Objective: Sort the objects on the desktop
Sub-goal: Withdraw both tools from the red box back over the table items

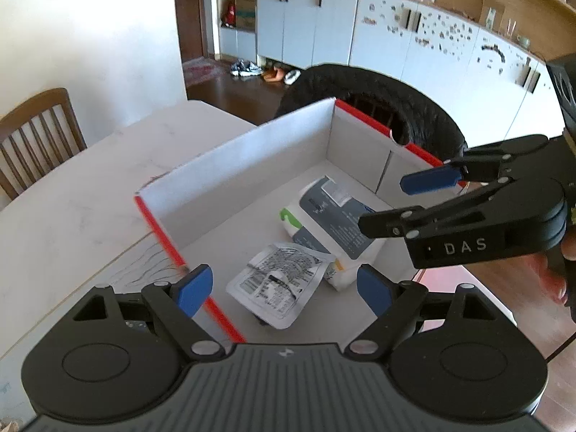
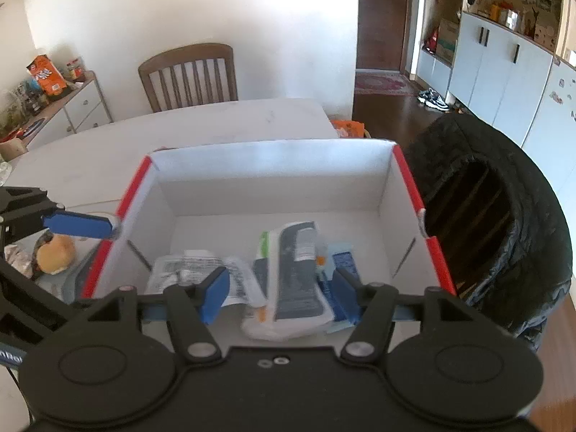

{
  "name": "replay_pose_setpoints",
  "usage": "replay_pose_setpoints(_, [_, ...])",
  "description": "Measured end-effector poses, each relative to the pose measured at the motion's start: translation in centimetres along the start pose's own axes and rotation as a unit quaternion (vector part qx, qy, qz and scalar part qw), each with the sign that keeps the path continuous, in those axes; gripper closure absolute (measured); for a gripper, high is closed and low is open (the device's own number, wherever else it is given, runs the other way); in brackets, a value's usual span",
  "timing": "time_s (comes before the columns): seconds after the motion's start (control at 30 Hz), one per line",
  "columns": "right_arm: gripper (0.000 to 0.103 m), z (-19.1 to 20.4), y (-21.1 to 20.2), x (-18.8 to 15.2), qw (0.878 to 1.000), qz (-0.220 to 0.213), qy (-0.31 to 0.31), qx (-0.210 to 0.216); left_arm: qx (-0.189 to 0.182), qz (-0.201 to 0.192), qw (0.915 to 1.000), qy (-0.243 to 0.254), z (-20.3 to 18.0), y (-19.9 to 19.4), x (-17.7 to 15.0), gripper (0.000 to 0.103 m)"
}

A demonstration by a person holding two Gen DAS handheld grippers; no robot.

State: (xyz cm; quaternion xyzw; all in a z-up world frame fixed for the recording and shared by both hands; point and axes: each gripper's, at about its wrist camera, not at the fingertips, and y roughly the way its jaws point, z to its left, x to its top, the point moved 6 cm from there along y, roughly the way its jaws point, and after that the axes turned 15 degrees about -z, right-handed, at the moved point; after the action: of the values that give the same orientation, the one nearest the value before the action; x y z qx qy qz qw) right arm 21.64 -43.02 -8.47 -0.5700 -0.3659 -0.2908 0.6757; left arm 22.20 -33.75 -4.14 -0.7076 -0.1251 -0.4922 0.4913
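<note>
A white cardboard box with red rims [image 1: 237, 165] [image 2: 273, 176] stands on the table. Inside lie a white-and-grey pouch [image 1: 334, 216] [image 2: 298, 270], a clear printed sachet [image 1: 277, 284] [image 2: 187, 273] and a blue packet [image 2: 342, 262]. My left gripper [image 1: 284, 293] is open and empty, over the box's near left rim. My right gripper [image 2: 279, 293] is open and empty above the box's near side; it shows in the left wrist view [image 1: 396, 201] over the right rim. A left fingertip [image 2: 77, 226] shows at the box's left rim in the right wrist view.
A bun-like round object [image 2: 55, 253] and crumpled wrappers lie on the table left of the box. A chair draped in a black jacket [image 2: 504, 234] stands right of the box. A wooden chair [image 2: 190, 75] stands at the table's far side [image 2: 180, 129].
</note>
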Motion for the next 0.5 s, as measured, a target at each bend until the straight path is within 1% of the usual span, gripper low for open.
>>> replay_pose_setpoints(0.1, [0.039, 0.9, -0.7, 0.3, 1.0, -0.009, 0.004, 0.005, 0.001, -0.013, 0.9999, -0.004, 0.7, -1.5, 0.0, 0.016])
replay_pose_setpoints(0.2, [0.038, 1.8, -1.2, 0.6, 1.0, -0.012, 0.016, 0.012, 0.005, -0.026, 0.9996, 0.004, 1.4, -2.8, -0.3, 0.016])
replay_pose_setpoints(0.3, [0.033, 2.9, -1.7, 0.7, 1.0, -0.019, 0.017, 0.013, 0.005, -0.038, 0.9993, -0.002, 2.2, -4.3, -0.5, 0.016])
replay_pose_setpoints(0.5, [0.03, 5.4, -2.6, 0.8, 0.999, -0.031, 0.008, 0.016, 0.018, -0.057, 0.9982, -0.011, 4.2, -7.0, -1.2, 0.016])
